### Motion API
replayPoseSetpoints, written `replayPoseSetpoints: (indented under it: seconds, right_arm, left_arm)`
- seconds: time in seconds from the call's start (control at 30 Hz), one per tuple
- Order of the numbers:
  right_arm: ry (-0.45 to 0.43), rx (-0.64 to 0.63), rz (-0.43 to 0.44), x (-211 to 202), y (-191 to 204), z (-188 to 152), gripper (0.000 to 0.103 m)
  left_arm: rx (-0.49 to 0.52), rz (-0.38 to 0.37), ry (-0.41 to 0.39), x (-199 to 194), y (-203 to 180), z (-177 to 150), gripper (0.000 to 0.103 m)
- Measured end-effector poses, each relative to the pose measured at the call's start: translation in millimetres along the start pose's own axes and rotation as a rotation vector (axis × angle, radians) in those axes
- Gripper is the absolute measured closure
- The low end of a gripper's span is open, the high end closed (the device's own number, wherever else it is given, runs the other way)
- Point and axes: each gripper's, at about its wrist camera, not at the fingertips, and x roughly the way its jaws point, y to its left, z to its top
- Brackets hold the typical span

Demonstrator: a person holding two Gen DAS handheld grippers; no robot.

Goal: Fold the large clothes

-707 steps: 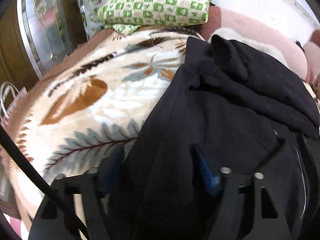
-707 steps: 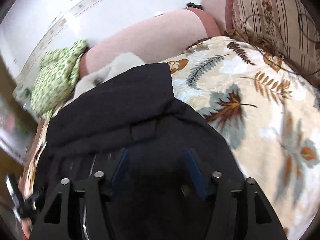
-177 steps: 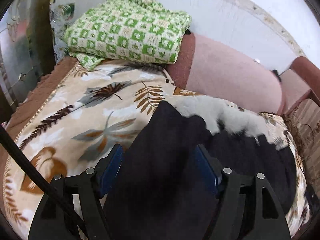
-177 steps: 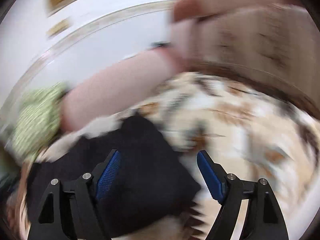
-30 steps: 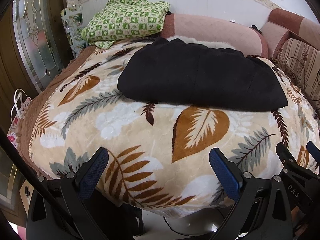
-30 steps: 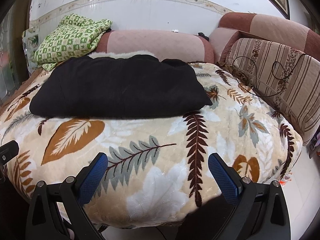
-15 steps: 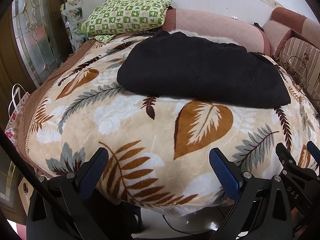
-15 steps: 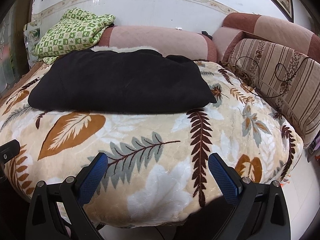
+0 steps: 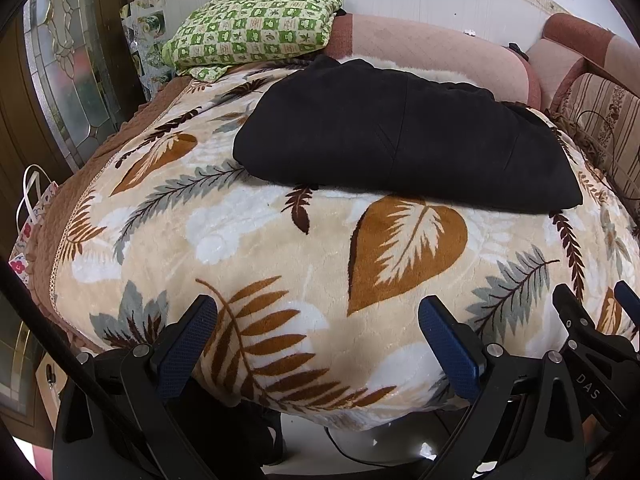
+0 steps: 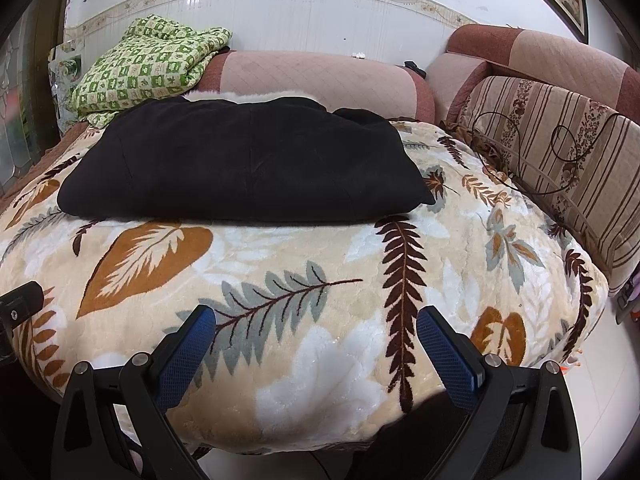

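A large black garment (image 9: pixel 400 140) lies folded in a flat wide rectangle on the far half of the leaf-patterned blanket (image 9: pixel 304 248); it also shows in the right wrist view (image 10: pixel 244 164). A strip of white fur lining (image 10: pixel 256 97) shows along its far edge. My left gripper (image 9: pixel 318 320) is open and empty, held back over the blanket's near edge. My right gripper (image 10: pixel 316 326) is open and empty, also at the near edge, well short of the garment. The right gripper's tip (image 9: pixel 592 320) shows at the left view's right side.
A folded green checked blanket (image 9: pixel 256 24) sits on the pink bolster (image 10: pixel 316 76) at the back left. A striped cushion (image 10: pixel 560 160) with a dark cable lies along the right. A glass door (image 9: pixel 68 80) and a paper bag (image 9: pixel 32 208) are at the left.
Both grippers, open and empty, have edged slightly closer to the bed over the last second. The folded garment has not moved.
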Motion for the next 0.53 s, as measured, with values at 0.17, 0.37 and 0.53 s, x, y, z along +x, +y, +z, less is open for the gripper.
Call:
replayPoseSetpoints:
  seconds: [0.17, 0.37, 0.53]
  right_arm:
    - [-0.006, -0.004, 0.007, -2, 3, 2, 0.001]
    - [-0.018, -0.015, 0.03, 0, 7, 13, 0.001]
    - [-0.022, -0.021, 0.042, 4, 13, 22, 0.001]
  left_arm:
    - [-0.004, 0.002, 0.004, 1, 1, -1, 0.003]
    - [-0.014, 0.016, -0.003, 3, 6, 1, 0.003]
    - [-0.024, 0.014, -0.002, 8, 9, 4, 0.003]
